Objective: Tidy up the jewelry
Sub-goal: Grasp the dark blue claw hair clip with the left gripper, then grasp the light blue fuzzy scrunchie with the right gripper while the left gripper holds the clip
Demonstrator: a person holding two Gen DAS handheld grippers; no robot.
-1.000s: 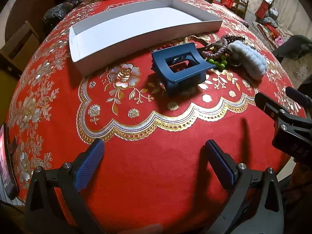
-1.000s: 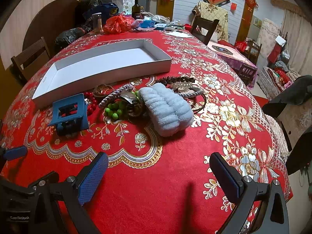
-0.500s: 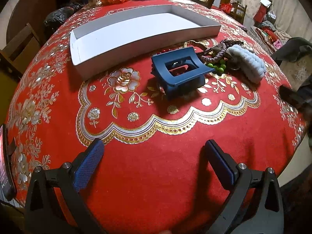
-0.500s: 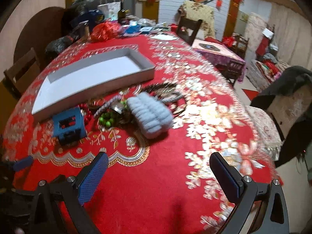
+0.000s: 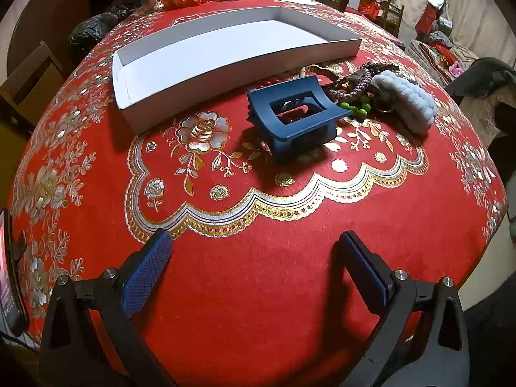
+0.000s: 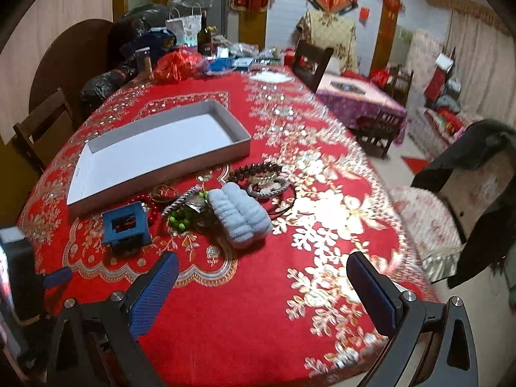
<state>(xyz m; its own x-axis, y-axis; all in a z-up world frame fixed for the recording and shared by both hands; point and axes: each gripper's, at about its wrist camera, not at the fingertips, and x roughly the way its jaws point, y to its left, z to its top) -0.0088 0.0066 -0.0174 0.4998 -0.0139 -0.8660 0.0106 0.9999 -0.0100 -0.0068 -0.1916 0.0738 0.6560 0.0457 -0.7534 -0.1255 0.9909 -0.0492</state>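
Two claws hover over the red, gold-flowered counter (image 5: 258,290), both spread wide and holding nothing: the left claw (image 5: 254,267) low near the counter's front edge, the right claw (image 6: 262,287) higher up. A shallow white rectangular cardboard tray (image 5: 225,74) lies behind the jewelry. Just in front of the tray stands a dark blue plastic hair clip (image 5: 296,116); beside it sits a tangle of green beads (image 5: 354,108), red beads (image 6: 142,198), braided and dark beaded bracelets (image 6: 258,169) (individual pieces are hard to separate) and a fluffy pale blue scrunchie (image 6: 238,216), touching one another.
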